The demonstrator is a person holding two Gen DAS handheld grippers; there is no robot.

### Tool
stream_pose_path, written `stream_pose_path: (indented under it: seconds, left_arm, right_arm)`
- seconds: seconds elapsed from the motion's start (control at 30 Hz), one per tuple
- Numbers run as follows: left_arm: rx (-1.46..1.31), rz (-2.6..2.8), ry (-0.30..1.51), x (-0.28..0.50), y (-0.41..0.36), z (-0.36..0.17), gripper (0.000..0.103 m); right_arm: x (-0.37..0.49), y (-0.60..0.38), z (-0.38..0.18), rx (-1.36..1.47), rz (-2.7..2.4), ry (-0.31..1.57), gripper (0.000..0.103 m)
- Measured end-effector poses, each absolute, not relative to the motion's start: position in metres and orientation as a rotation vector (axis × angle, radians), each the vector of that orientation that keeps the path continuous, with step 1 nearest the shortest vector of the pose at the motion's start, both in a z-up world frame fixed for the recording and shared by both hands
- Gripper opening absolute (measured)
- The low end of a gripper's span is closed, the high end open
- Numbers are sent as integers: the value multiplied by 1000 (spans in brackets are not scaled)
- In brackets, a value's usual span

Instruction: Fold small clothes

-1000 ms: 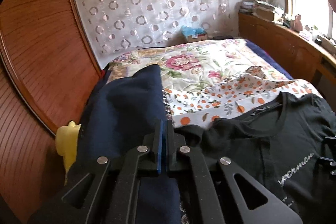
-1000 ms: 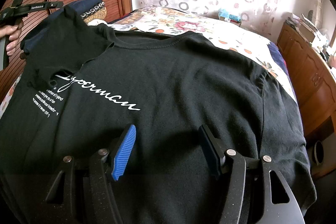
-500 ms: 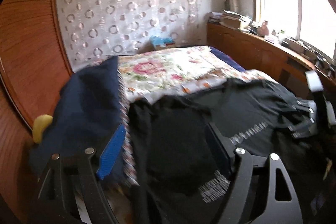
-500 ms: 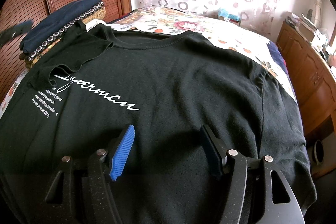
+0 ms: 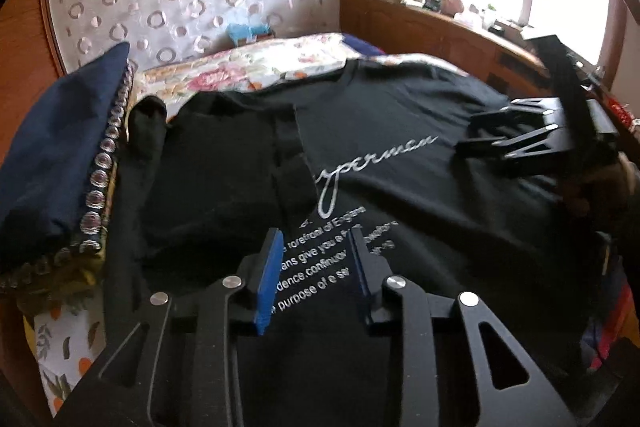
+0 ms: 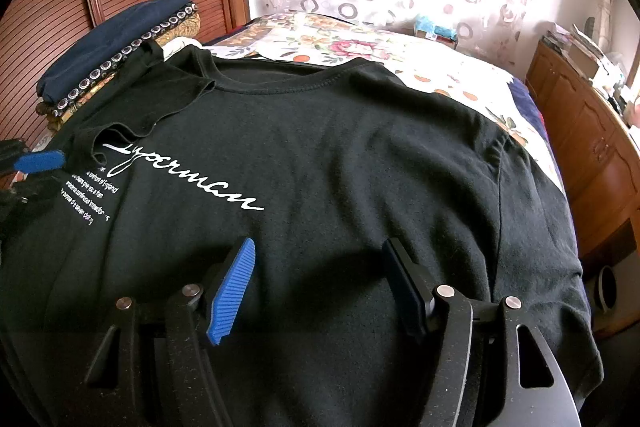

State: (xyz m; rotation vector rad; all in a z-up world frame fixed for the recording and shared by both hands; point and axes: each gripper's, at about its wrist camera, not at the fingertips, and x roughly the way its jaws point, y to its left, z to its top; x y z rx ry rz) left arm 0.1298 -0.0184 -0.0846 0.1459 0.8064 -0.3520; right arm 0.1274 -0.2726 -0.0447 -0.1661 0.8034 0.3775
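On the floral bed we are seeing the black T-shirt lying flat, sleeve now folded in and dropped, left gripper closing on nothing, right gripper hovering apart.

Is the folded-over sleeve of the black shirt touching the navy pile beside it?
Cannot tell. In the left wrist view the sleeve rises right beside the navy pile, but no gap or contact shows plainly; the right wrist view is no clearer.
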Motion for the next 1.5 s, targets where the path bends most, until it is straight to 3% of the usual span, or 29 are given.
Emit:
stream_pose_path:
  seconds: [0.47, 0.5, 0.53, 0.57, 0.8, 1.0, 1.27, 1.43, 1.5]
  left_arm:
    - [188, -281, 863, 164, -14, -98, 34]
    - [191, -284, 862, 165, -14, -98, 29]
    - [194, -289, 861, 165, -14, -98, 14]
    - [203, -280, 857, 165, -14, -98, 9]
    - [147, -317, 794, 136, -9, -71, 9]
    - [63, -312, 743, 113, 3, -55, 44]
    - [46, -277, 696, 93, 9, -53, 58]
    - [49, -289, 668, 84, 5, -50, 76]
    - [42, -296, 661, 80, 4, -50, 77]
  right_arm:
    - [128, -273, -45, -165, 378, 804, 68]
    - [127, -273, -45, -165, 378, 804, 68]
    - [127, -273, -45, -165, 378, 804, 68]
    - [127, -273, -45, -165, 378, 804, 68]
    - [128, -273, -45, -165, 378, 805, 68]
    - [127, -273, -45, -165, 377, 805, 69]
    - [128, -274, -45, -164, 377, 805, 71]
    - [129, -274, -46, -162, 372, 807, 72]
    - [129, -275, -46, -160, 370, 808, 73]
